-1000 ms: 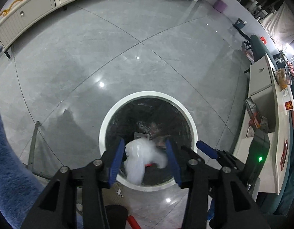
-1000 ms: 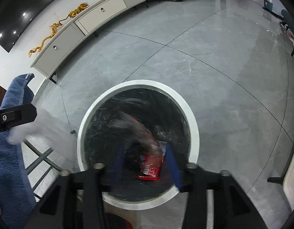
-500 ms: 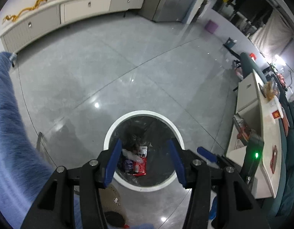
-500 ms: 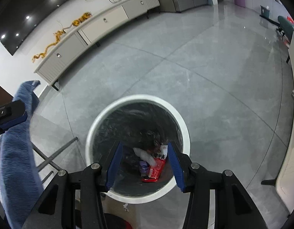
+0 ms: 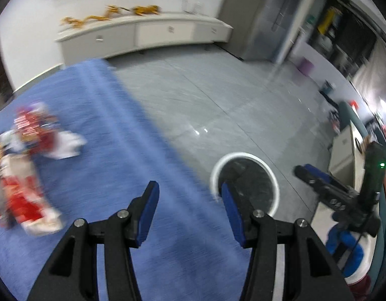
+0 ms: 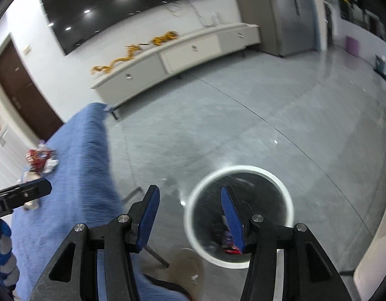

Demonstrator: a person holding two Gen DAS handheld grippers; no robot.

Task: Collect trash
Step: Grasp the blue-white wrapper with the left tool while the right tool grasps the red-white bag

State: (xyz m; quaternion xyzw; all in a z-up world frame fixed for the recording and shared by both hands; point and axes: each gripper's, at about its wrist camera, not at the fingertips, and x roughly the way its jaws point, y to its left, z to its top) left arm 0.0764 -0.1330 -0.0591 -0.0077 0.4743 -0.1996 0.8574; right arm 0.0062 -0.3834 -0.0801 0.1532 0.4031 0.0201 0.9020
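Below, the white-rimmed bin (image 6: 238,215) at lower right of the right wrist view held red wrappers (image 6: 230,249) on its dark liner. Both the left gripper (image 5: 189,215) and right gripper (image 6: 189,215) had fingers spread apart, empty. Remaining trash (image 5: 24,173) lay blurred on the blue cloth (image 5: 122,155), far left of the left gripper.

Home living room: wall TV (image 6: 122,10), low media cabinet (image 6: 183,55), tiled floor (image 6: 243,130).

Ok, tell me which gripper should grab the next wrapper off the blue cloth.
Left. The left gripper is open over the blue cloth, wrappers close by. The right gripper hangs by the bin, farther off.
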